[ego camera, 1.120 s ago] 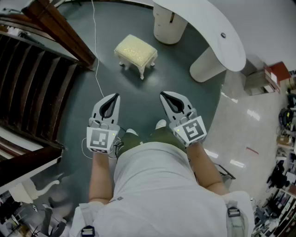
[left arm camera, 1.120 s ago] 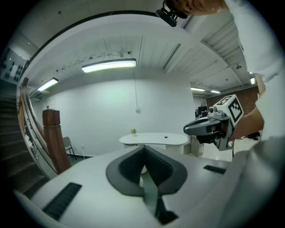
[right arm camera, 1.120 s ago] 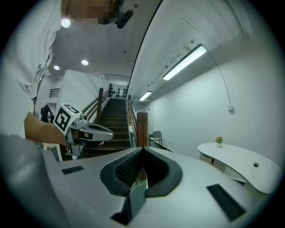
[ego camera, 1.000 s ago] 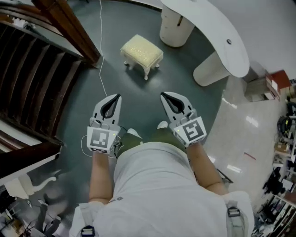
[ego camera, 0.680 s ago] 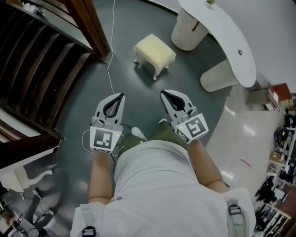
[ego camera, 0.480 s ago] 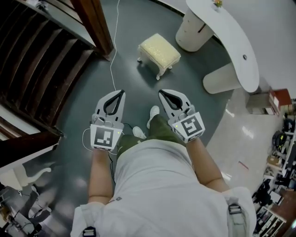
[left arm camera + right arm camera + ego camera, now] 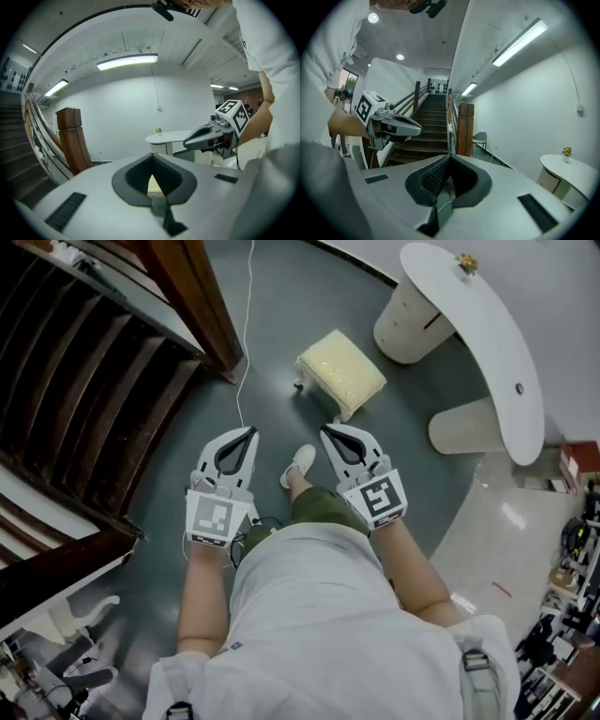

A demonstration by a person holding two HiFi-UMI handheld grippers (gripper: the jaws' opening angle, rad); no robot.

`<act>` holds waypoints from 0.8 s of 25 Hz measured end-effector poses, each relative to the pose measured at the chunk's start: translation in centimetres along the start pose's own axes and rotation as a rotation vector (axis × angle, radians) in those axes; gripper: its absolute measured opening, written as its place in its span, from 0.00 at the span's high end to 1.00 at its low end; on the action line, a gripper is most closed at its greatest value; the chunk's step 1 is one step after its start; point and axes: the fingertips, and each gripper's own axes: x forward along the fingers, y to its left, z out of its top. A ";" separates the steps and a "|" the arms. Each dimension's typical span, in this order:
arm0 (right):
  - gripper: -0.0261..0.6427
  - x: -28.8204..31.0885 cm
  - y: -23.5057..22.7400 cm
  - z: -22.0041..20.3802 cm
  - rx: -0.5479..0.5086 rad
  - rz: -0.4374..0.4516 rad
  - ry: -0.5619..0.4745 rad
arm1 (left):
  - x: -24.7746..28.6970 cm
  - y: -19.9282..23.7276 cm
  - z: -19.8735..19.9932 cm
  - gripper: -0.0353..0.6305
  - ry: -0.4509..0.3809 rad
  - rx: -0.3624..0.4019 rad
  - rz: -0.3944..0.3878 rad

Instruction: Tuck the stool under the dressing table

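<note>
The small cream-cushioned, white-legged stool [image 7: 342, 382] was judged light, rigid-framed and soft-topped, best taken at its side rails by the left gripper [image 7: 243, 435] and right gripper [image 7: 330, 433], both closed and empty.

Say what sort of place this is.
Probably a hall or lab staged as a room, not a real bedroom: a dark wooden staircase rises at left, a curved white dressing table and cream cushioned stool stand on bare grey floor, and cluttered shelves stand at right.

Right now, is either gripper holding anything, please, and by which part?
Nothing is held. The left gripper and the right gripper are both shut and empty; the stool stands on the floor ahead, apart from both.
</note>
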 end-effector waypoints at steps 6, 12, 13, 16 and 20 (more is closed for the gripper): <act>0.95 7.0 -8.1 1.0 0.018 -0.008 0.004 | 9.5 6.7 1.3 0.95 0.036 0.040 -0.057; 0.95 8.9 -15.2 1.1 0.059 -0.091 -0.007 | 17.3 9.2 2.4 0.95 0.046 0.063 -0.131; 0.95 8.8 -16.2 0.9 0.074 -0.114 -0.008 | 18.2 9.3 2.4 0.95 0.055 0.070 -0.142; 0.95 8.3 -19.3 -0.1 0.111 -0.187 0.007 | 21.3 9.3 2.0 0.95 0.086 0.089 -0.190; 0.95 7.2 -23.4 -2.2 0.173 -0.299 0.034 | 25.9 8.7 1.6 0.95 0.125 0.123 -0.284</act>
